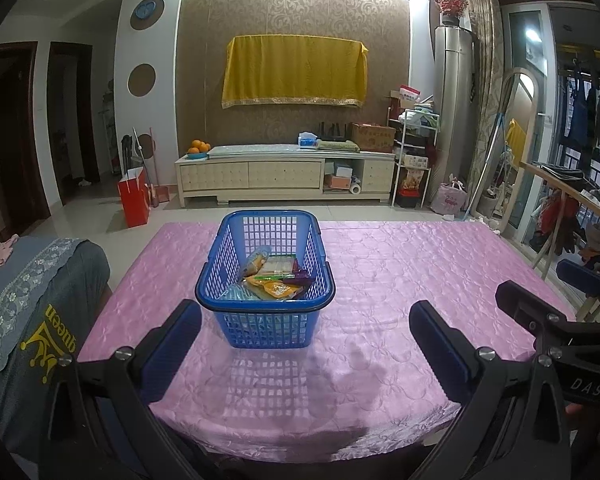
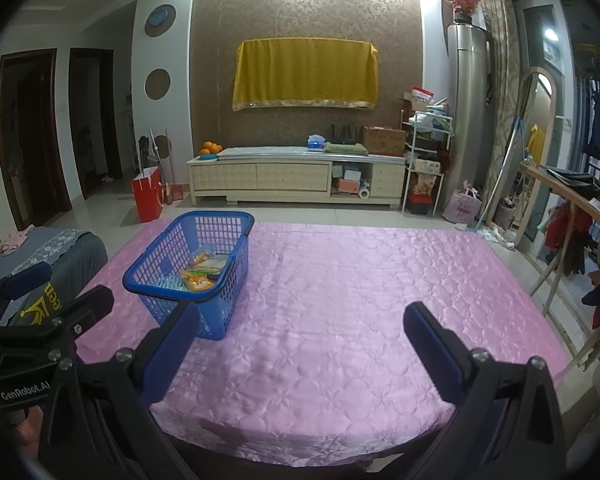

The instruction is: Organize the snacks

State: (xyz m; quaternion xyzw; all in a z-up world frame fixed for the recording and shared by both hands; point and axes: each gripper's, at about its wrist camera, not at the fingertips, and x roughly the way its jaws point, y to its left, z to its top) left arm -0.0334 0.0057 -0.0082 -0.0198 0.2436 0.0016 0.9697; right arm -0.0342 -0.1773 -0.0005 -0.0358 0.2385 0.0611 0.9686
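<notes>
**Snacks gathered in the basket, both grippers standing off empty**

Left wrist view: the blue plastic lattice basket [image 1: 265, 280] stands upright on the pink quilted satin tablecloth [image 1: 400, 280], straight ahead of the left gripper [image 1: 305, 344]. Its blue-padded fingers [image 1: 172, 344] are spread wide and carry nothing; they sit short of the basket's near wall, not touching it. Inside lie the packaged snacks [image 1: 274, 278]: orange and yellow packets, a pale flat pack, a purple wrapper, piled loosely on the floor of the basket. Putting them in one open-sided container keeps them together and visible, which suits the task. No loose packet shows on the cloth, so the sorting looks largely done. The right gripper's black frame [image 1: 556, 320] intrudes at the right edge.

Right wrist view: the right gripper [image 2: 302, 344] is likewise spread and empty, aimed at bare cloth, with the basket off to its left; its left finger overlaps the basket's near corner in the picture, though whether they touch I cannot tell. Holding both tools back and open probably leaves the basket free to be reached or shifted next.
</notes>
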